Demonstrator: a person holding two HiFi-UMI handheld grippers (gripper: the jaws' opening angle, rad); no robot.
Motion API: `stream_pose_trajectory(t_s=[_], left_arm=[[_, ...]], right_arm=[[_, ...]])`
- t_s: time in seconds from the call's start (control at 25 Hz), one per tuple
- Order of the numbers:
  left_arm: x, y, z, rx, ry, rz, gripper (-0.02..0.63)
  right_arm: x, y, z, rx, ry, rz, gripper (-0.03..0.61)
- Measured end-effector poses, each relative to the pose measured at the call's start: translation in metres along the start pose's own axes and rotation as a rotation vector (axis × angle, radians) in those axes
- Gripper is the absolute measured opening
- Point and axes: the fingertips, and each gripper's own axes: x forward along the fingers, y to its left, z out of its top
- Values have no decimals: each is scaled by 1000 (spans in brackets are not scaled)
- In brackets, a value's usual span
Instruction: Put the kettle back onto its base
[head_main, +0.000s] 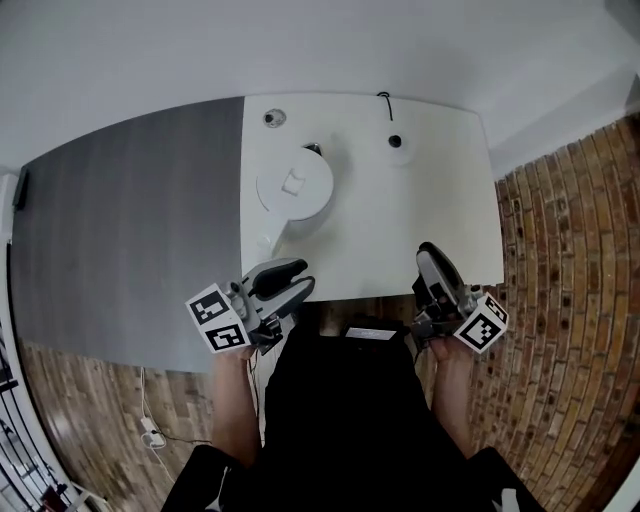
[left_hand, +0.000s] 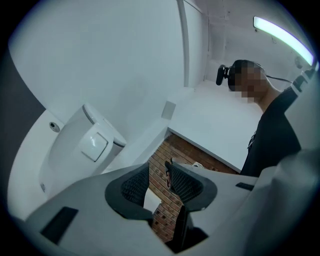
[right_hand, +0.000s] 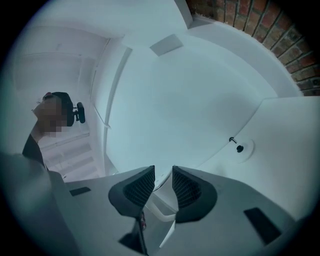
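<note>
- Left side: we are holding left gripper (head_main: 297, 282) at near edge of white table (head_main: 450, 230). Fingers are standing partly open and gripping nothing; only brick floor (left_hand: 177, 147) is showing through gap.
- It is pointing toward kettle (head_main: 294, 184), probably because handle seems turned to this side.
- Kettle is standing upright, well apart from base (head_main: 400, 148), with cord (head_main: 385, 100) behind it.
- Small grey round thing (head_main: 273, 118) is lying near far edge, apparently not blocking way.
- Right side: right gripper (head_main: 432, 262) is hovering by edge, fingers slightly apart, empty.

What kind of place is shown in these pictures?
Probably a plain indoor workroom or office, though I cannot be sure: a white table carrying a white kettle and its base, standing on a brick-patterned floor.
</note>
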Motion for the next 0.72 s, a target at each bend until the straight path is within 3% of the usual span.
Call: stream_pose_trajectory(t_s=[0.2,0.44,0.6,0.72], left_arm=[[-6,0,0,64,7,40,150],[-31,-5,21,122,-87,105,152],[-62,28,29,142,-102,318,165],[-70,54,28,170,-81,475,292]], right_arm=[[28,0,1,5,67,88,95],[51,6,9,-1,122,177,95],[61,8,8,3,145,207,95],[60,7,8,2,151,208,95]])
